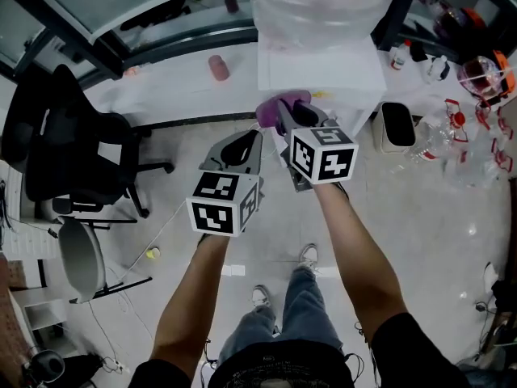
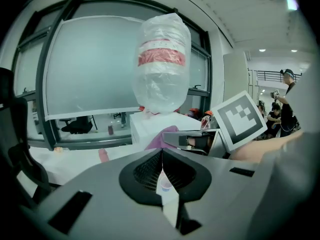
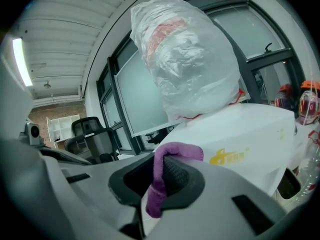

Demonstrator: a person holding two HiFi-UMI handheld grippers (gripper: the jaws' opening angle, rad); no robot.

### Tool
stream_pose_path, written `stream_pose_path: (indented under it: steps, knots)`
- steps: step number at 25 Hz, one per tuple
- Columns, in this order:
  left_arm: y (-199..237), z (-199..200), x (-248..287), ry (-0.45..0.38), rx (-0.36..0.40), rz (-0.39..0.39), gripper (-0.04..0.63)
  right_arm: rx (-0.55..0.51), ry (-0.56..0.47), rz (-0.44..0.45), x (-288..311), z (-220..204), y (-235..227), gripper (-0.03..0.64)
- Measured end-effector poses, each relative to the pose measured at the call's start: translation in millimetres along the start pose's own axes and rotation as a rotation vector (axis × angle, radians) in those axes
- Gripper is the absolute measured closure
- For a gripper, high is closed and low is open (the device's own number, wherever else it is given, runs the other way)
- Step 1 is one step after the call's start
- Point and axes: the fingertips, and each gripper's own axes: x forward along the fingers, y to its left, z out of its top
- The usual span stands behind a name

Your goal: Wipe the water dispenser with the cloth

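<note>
Right gripper [image 3: 161, 181]: jaws clamped on the purple cloth [image 3: 178, 151], with a fold poking out ahead.
Left gripper [image 2: 162, 159]: jaws together, holding nothing.
Water dispenser [image 1: 321, 78]: white cabinet just beyond the cloth, with a bagged bottle [image 1: 323, 2] on top.
Doing it well: lay the free fold flat on the cabinet and stroke evenly, keeping the hard jaws off.
Head view only: both grippers sit side by side.
Right gripper view only: a yellow logo [image 3: 229, 157] on the cabinet.
</note>
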Motion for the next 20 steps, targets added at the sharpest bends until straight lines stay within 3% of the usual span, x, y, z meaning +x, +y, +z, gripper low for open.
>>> stream_pose_path:
  steps: [20]
  knots:
    - [-88.9,19.4,73.3,0.02,0.032,-0.11,0.569,-0.007,-0.042,-0.135,-73.6,25.5,-119.1,0.584]
